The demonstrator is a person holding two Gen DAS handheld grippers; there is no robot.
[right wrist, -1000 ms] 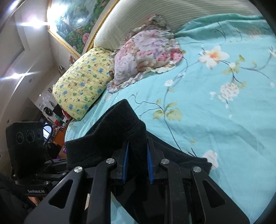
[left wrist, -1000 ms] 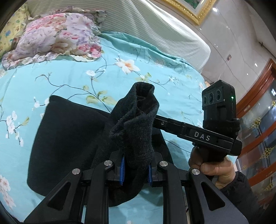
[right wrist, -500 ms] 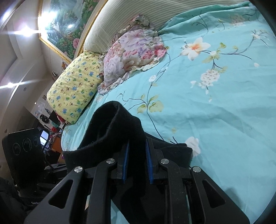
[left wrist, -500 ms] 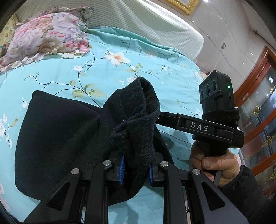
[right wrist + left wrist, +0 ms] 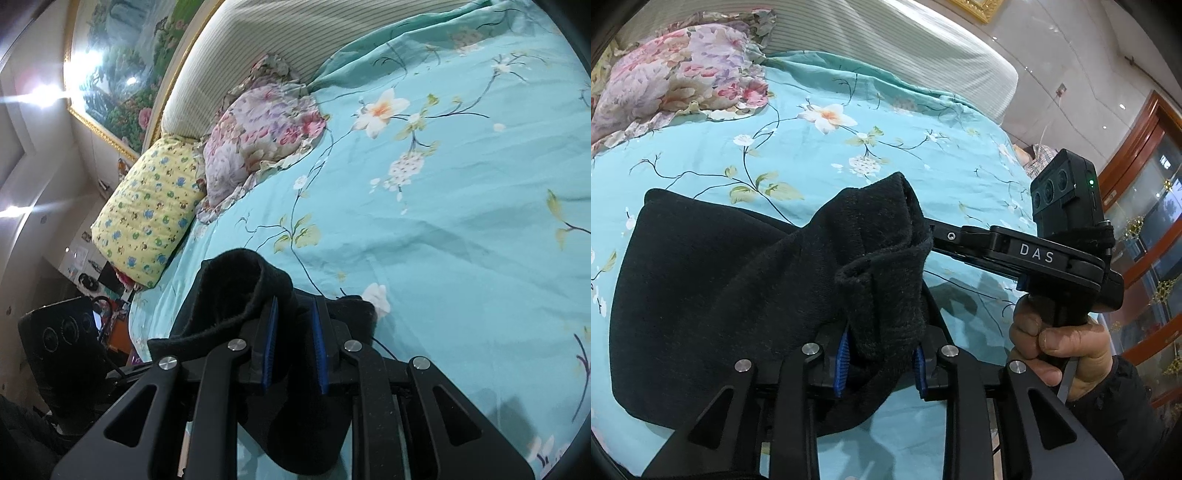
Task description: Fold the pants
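The left gripper is clenched on a bunched edge of the black pants; the fleece fills the gap between its blue-padded fingers and rises just ahead of them in a rolled hump. To the left of those fingers the rest of the garment spreads flat on the bed. To their right, the right gripper reaches sideways into the same hump, and the person's right hand grips its handle.

In the right wrist view, the right gripper likewise pinches the pants between its fingers, with a cuff-like fold curling up ahead and to the left of them. Beyond both sets of fingers lies the turquoise flowered bed cover. Farther off, against the striped headboard, rest a floral pillow and, to its left, a yellow pillow. A gold-framed painting hangs above.
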